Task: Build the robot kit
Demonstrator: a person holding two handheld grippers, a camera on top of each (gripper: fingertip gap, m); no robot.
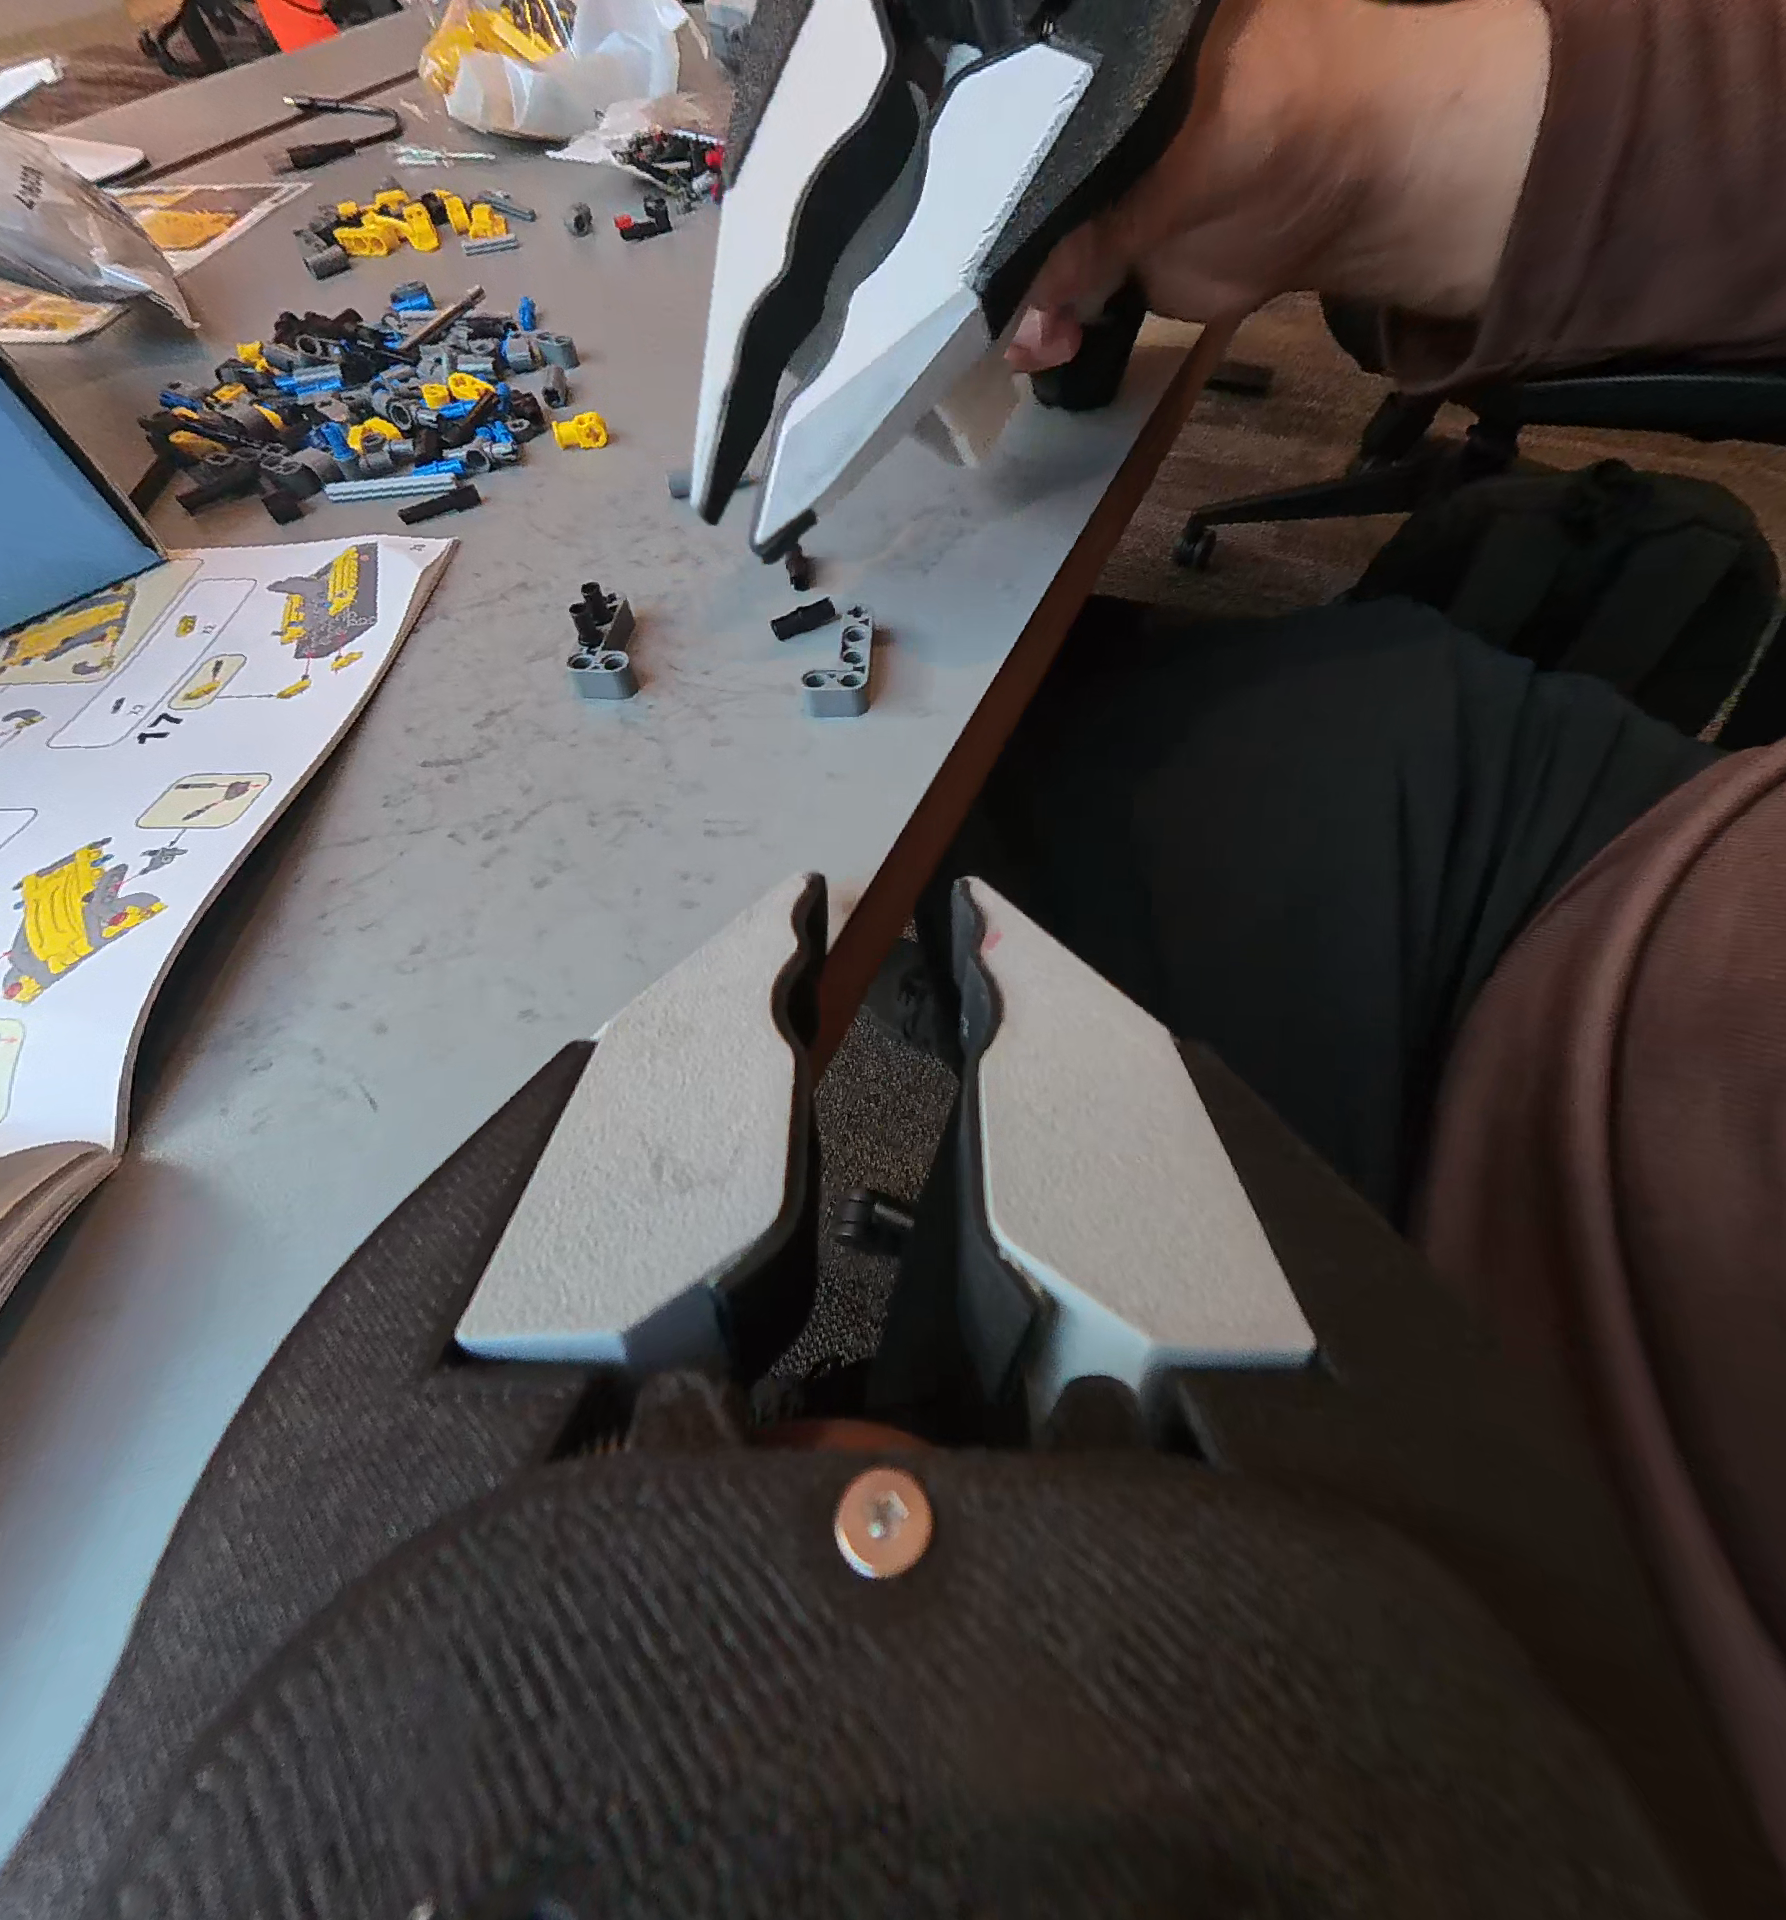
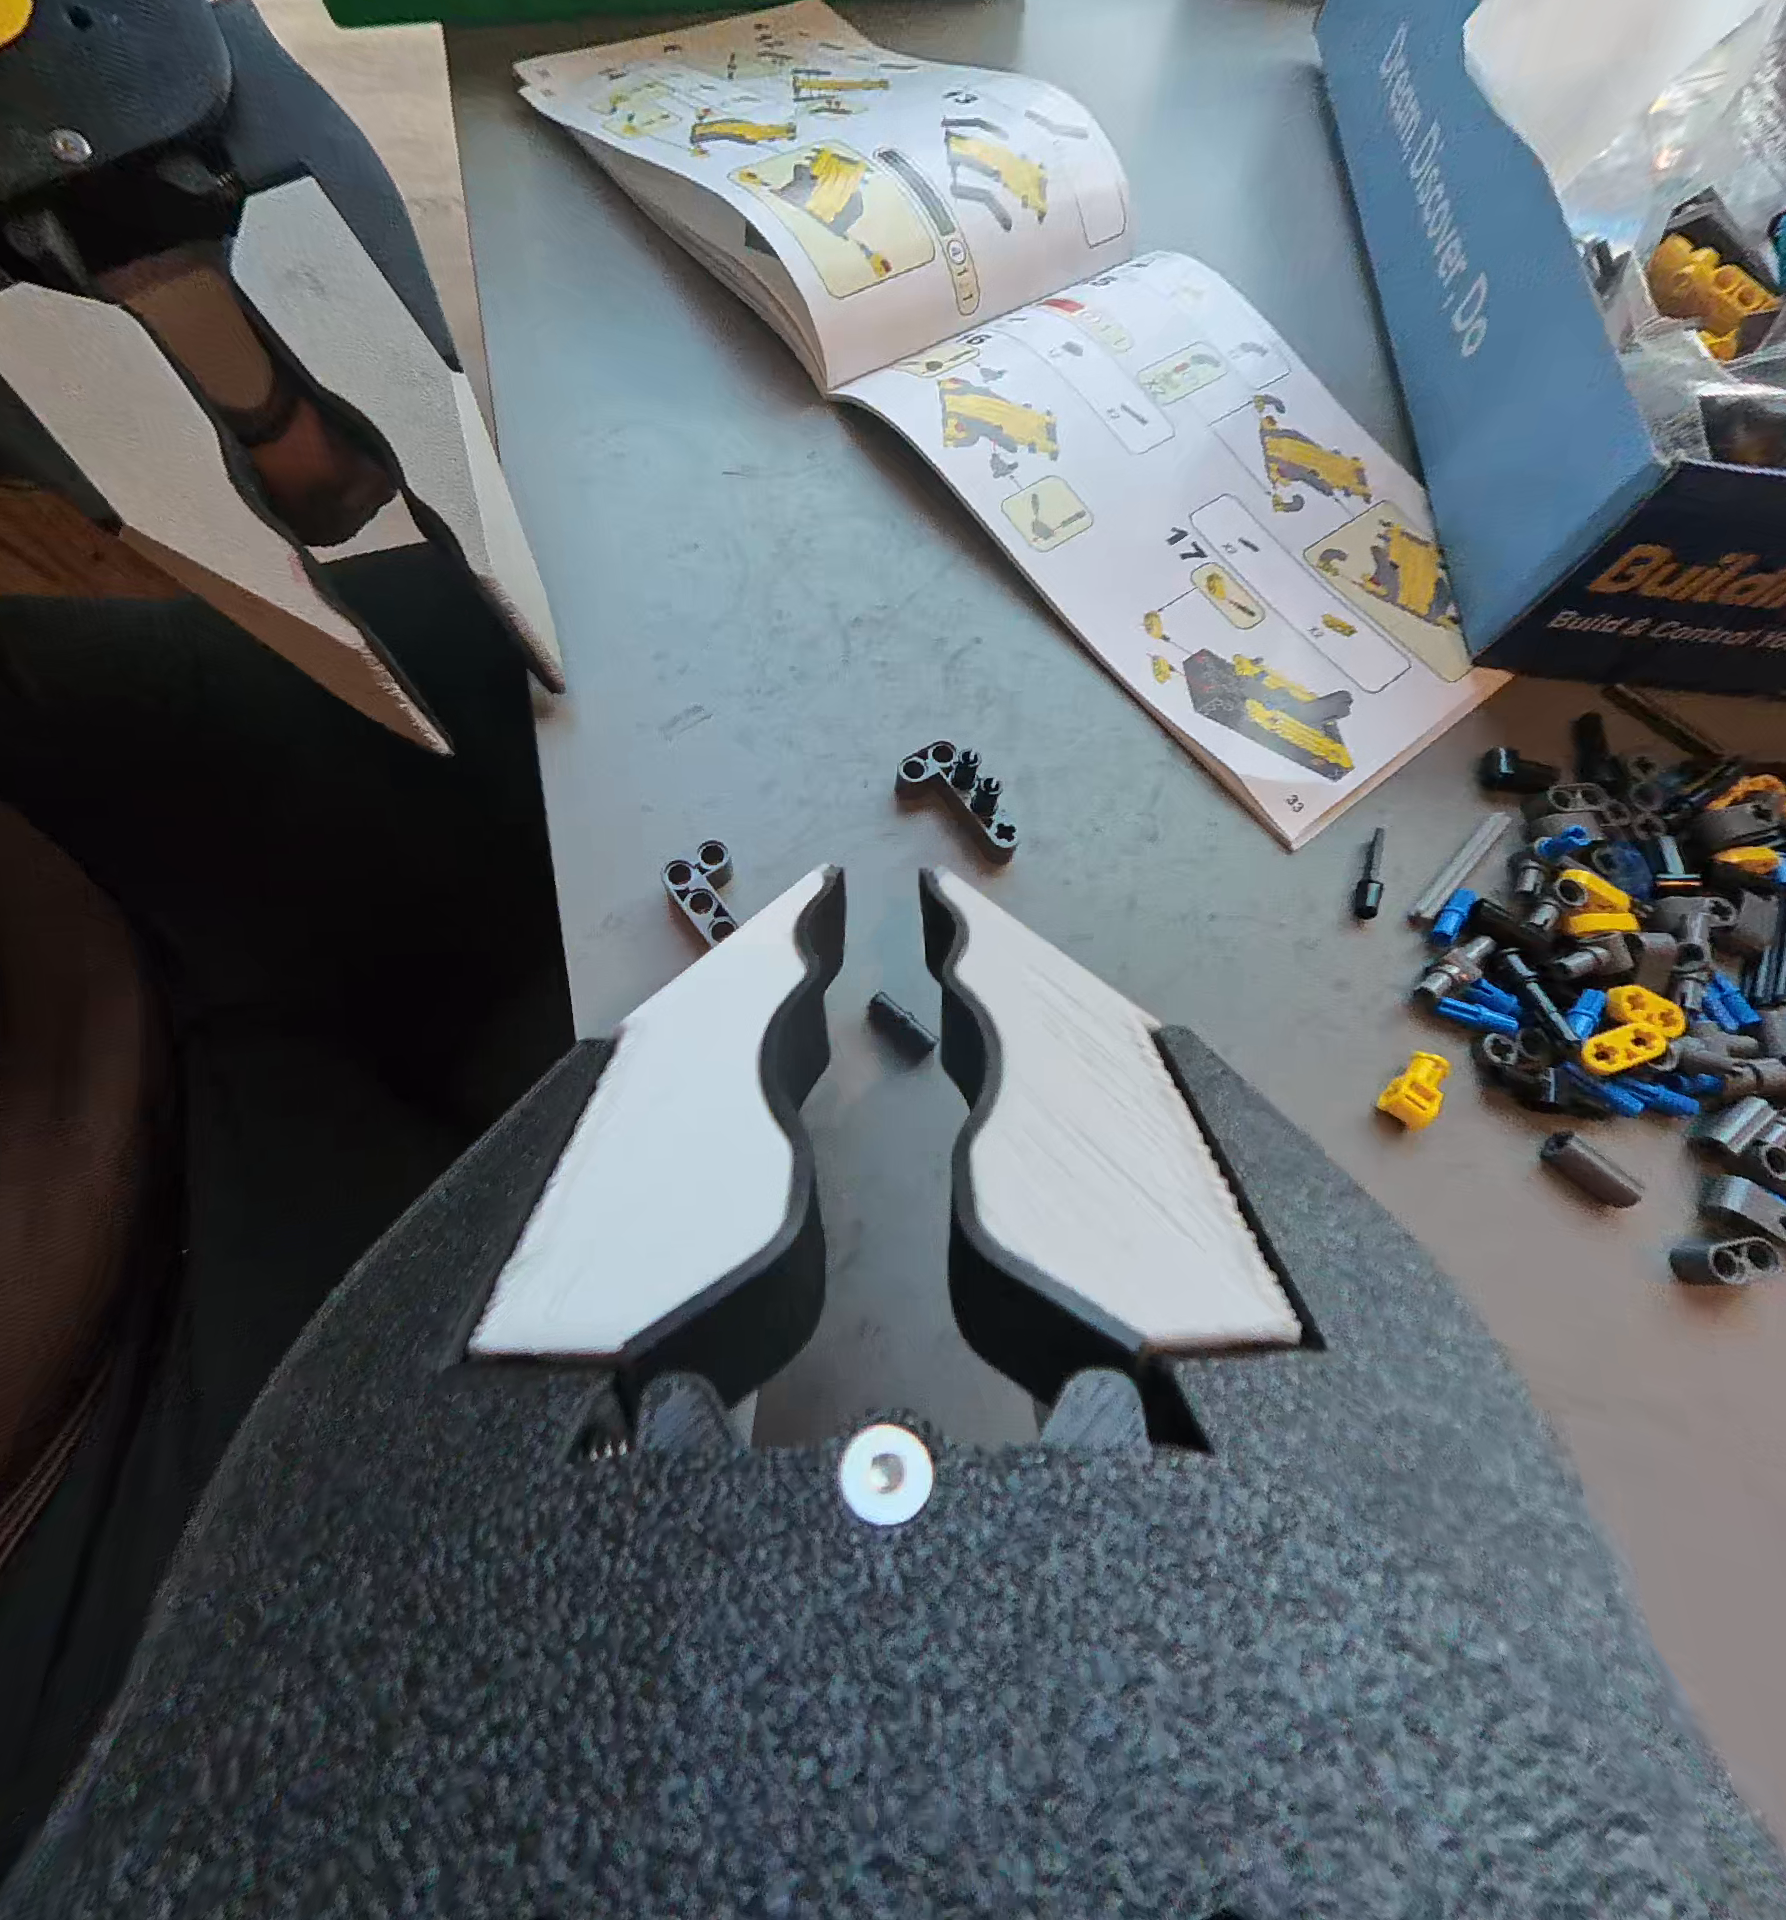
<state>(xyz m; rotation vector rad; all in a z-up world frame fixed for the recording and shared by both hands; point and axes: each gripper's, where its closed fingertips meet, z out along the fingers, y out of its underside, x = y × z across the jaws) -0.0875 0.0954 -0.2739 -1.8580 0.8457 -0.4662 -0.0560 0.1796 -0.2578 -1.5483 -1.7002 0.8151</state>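
Note:
My right gripper (image 2: 881,883) is open and points down at the grey table (image 2: 764,582). A short black pin (image 2: 899,1023) lies between its fingers, close to the right one. A grey bent beam with black pins (image 2: 956,795) lies just beyond the tips. A second grey beam (image 2: 702,883) is half hidden by the left finger. In the left wrist view the right gripper (image 1: 749,530) stands over two black pins (image 1: 801,597). My left gripper (image 1: 889,904) is open over the table's front edge (image 1: 1024,707). A small black pin (image 1: 873,1216) shows deep between its fingers; I cannot tell whether it is held.
An open instruction booklet (image 2: 1076,416) lies on the left half of the table, with a blue box (image 2: 1491,364) beside it. A pile of black, blue, grey and yellow pieces (image 2: 1647,987) lies beyond. A chair base (image 1: 1284,499) and a black bag (image 1: 1554,582) are on the carpet. One gripper's finger ends stand about 10 cm off the other's.

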